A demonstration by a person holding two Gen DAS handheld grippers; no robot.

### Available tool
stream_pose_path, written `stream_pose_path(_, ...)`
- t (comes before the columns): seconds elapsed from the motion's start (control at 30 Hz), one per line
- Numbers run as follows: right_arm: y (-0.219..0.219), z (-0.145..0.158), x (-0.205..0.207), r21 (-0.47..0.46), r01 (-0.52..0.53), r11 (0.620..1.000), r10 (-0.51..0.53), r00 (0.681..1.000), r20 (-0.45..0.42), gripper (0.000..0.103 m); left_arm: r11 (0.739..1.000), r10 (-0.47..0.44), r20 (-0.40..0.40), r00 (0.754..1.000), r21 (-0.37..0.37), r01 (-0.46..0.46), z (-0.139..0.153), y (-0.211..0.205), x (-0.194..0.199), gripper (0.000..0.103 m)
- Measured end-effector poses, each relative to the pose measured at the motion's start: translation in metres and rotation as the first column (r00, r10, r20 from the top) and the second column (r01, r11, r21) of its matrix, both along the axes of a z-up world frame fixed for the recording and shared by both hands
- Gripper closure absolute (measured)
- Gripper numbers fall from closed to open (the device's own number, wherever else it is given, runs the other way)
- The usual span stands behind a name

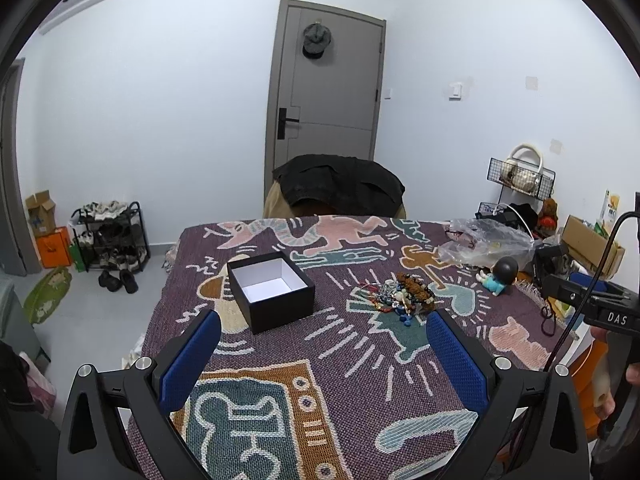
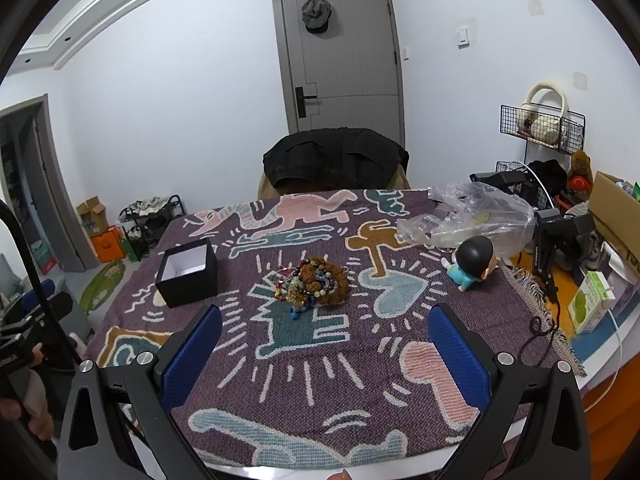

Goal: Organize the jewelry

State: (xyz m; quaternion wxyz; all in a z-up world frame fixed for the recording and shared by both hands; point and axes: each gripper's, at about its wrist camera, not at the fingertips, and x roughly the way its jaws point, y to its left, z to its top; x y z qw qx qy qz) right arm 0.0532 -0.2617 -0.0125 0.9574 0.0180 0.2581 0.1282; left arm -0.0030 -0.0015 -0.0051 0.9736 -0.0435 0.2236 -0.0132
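**Both grippers spread above the desk, jewelry heap and box untouched**

Your desk (image 2: 400, 432) is covered by a purple woven cloth (image 1: 352, 376) with cartoon figures in pink, teal and tan. Behind it a chair draped with a black jacket (image 1: 340, 186) stands in front of a grey door (image 1: 332, 92), where a cap (image 1: 316, 40) hangs. A shoe rack (image 1: 110, 236) sits against the left wall.

The right wrist view shows you things the left one does not: a green drink carton (image 2: 590, 302) past the desk's right edge and an open doorway (image 2: 36, 184) on the far left. It also shows your left hand (image 2: 38, 416) at its lower left edge. The left wrist view catches the other gripper's black body marked "DAS" (image 1: 604, 308) at its right edge.

The black box (image 1: 272, 292) stands open on the left part of the cloth, its white inside bare as far as you can see. A wire basket (image 2: 542, 124) on the right wall holds cream headphones. A crumpled clear plastic bag (image 2: 468, 216) lies at the far right of the desk; what is in it is unclear.

A small doll with a black head (image 2: 472, 262) lies near that bag.

The jewelry pile (image 2: 314, 282), a tangle of beaded bracelets, rests mid-cloth, right of the box and apart from it.

Your left gripper (image 1: 324, 360) is spread wide and grips nothing; your right gripper (image 2: 326, 356) is likewise spread wide, short of the pile.
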Motion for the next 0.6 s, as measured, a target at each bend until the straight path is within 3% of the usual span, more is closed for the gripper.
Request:
stream_pose_path(0.27, -0.002, 0.003, -0.001, -0.008, 0.002, 1.000, -0.002, 0.999, 0.033, 0.000, 0.999, -0.035, -0.012, 0.999, 0.004, 0.035, -0.001, -0.010, 0.005, 0.001)
stream_pose_path(0.47, -0.005, 0.000, -0.001, -0.035, 0.057, 0.998, -0.055, 0.997, 0.045, 0.000, 0.998, -0.055, -0.014, 0.998, -0.027, 0.054, -0.001, -0.018, 0.011, 0.001)
stream_pose_path(0.6, -0.010, -0.001, 0.005, -0.040, 0.083, 0.996, -0.081, 0.996, 0.042, 0.000, 0.997, -0.076, -0.009, 0.997, -0.009, 0.076, -0.001, -0.027, 0.017, 0.001)
